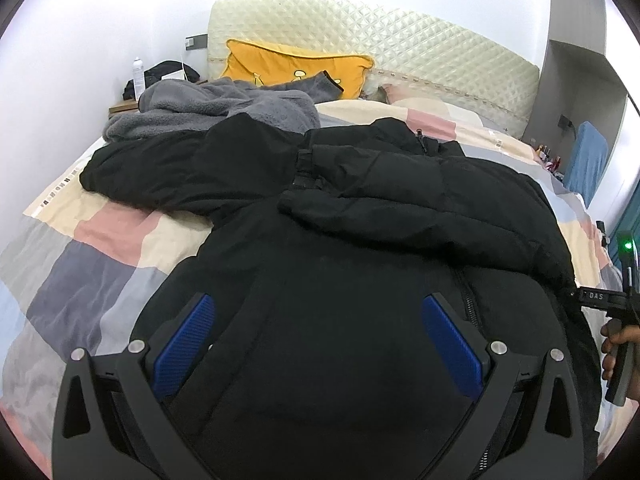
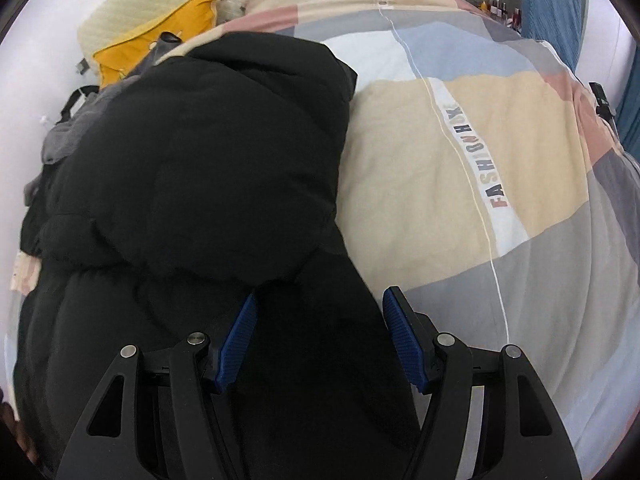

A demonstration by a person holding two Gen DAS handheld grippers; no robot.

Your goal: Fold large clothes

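Observation:
A large black puffer jacket [image 1: 360,240] lies spread on the bed, one sleeve folded across its chest and the other stretched out to the left. My left gripper [image 1: 318,332] hovers open over the jacket's lower front, its blue pads [image 1: 184,344] wide apart beside the zip. In the right wrist view the jacket [image 2: 200,160] fills the left half. My right gripper [image 2: 320,332] is open at the jacket's right edge: black fabric lies between the fingers, and the right pad [image 2: 400,340] stands free over the quilt. A hand [image 1: 614,340] holds that gripper at the far right.
A patchwork quilt [image 2: 460,152] covers the bed. A grey fleece garment [image 1: 208,108] is heaped behind the jacket, in front of a yellow pillow [image 1: 296,68] and a quilted headboard [image 1: 400,48]. A bottle [image 1: 138,76] stands on the nightstand at back left. Blue fabric [image 1: 588,160] stands at the right.

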